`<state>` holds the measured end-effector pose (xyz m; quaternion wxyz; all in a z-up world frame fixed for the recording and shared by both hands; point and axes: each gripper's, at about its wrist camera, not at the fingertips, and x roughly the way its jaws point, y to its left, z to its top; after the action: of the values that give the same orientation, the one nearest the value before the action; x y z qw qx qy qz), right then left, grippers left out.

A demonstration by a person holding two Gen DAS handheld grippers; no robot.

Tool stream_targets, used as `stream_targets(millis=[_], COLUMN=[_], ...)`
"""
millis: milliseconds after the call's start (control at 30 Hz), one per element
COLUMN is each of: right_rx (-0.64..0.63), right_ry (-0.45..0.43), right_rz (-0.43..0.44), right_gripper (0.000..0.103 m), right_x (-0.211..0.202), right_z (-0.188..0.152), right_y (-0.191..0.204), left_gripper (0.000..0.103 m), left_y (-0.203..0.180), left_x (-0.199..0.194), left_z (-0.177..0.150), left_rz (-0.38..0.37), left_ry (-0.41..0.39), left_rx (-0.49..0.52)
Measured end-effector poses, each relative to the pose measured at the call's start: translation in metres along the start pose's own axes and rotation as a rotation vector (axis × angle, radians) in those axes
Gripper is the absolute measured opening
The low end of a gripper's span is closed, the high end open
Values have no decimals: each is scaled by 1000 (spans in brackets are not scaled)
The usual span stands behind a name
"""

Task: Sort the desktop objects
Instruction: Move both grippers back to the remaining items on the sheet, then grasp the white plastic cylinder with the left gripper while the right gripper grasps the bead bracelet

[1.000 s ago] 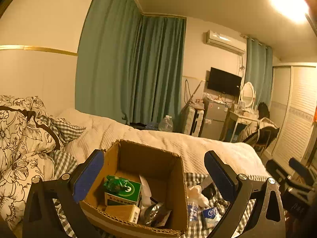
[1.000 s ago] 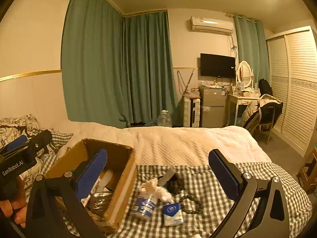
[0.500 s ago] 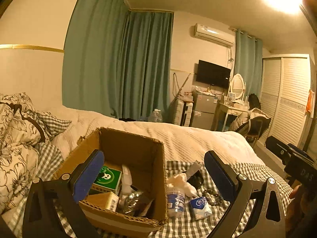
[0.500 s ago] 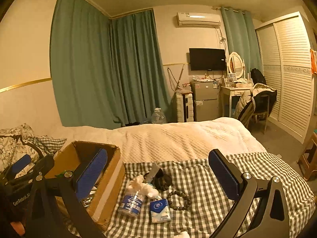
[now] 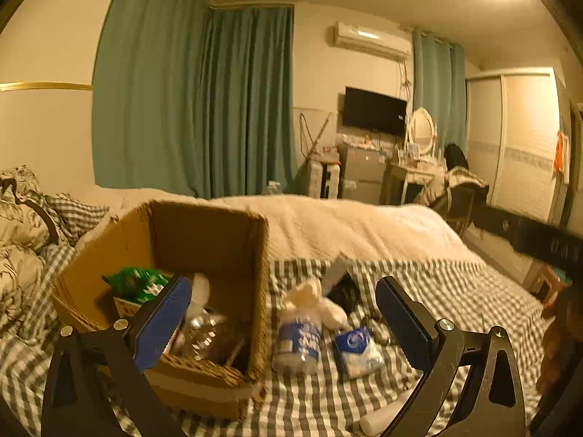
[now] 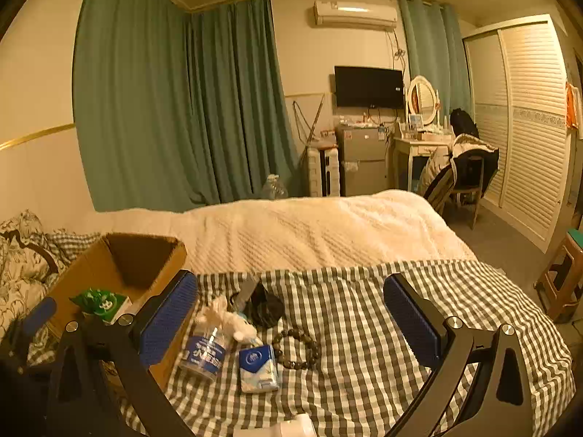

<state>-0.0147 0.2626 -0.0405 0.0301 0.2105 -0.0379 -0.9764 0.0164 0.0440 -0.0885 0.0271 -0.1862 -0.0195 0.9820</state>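
A brown cardboard box [image 5: 204, 240] [image 6: 120, 266] stands on the checked blanket at the left, holding a green packet [image 5: 135, 282] [image 6: 98, 302] and other items. Right of it lie a clear jar with a blue label [image 5: 298, 340] [image 6: 204, 351], a white cotton wad [image 6: 226, 318], a blue tissue pack [image 5: 359, 351] [image 6: 257, 367], a dark bead bracelet [image 6: 297, 347] and a black item [image 6: 264, 306]. My left gripper [image 5: 284, 320] hovers open above the box edge and jar. My right gripper [image 6: 291, 318] is open above the loose items, empty.
The bed carries a cream blanket [image 6: 309, 225] beyond the checked one, with patterned pillows [image 5: 18, 225] at the left. A wooden stool [image 6: 563, 284] stands off the bed's right side. A white object [image 6: 298, 426] lies at the near edge.
Both views have swung right and down toward the bed. The loose items now sit between my left gripper's fingers; the box has slid left in both views.
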Motion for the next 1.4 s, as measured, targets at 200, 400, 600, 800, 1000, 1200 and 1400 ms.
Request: stream_targets(millis=[200, 400, 600, 800, 1000, 1200, 1400], right_rx=[-51, -48, -20, -28, -62, -47, -113], right_ry=[67, 137, 234, 287, 320, 357, 421], right_rz=[-7, -10, -2, 11, 53, 72, 77], right_gripper=[103, 103, 96, 78, 75, 70, 58], right_x=[22, 48, 87, 126, 154, 178, 202], right_z=[-12, -23, -36, -52, -66, -80, -94], right_y=[-3, -18, -38, -46, -44, -46, -39], left_gripper=[103, 103, 103, 103, 103, 103, 103], left_y=[-25, -43, -59, -68, -78, -83, -82], left_x=[11, 33, 53, 73, 82, 94, 92], left_z=[-31, -58, -78, -93, -104, -112, -112], left_rz=[-59, -119, -105, -132, -184, -227, -249], left_ry=[50, 151, 197, 262, 308, 361, 367], left_rx=[79, 121, 206, 246, 292, 306, 298])
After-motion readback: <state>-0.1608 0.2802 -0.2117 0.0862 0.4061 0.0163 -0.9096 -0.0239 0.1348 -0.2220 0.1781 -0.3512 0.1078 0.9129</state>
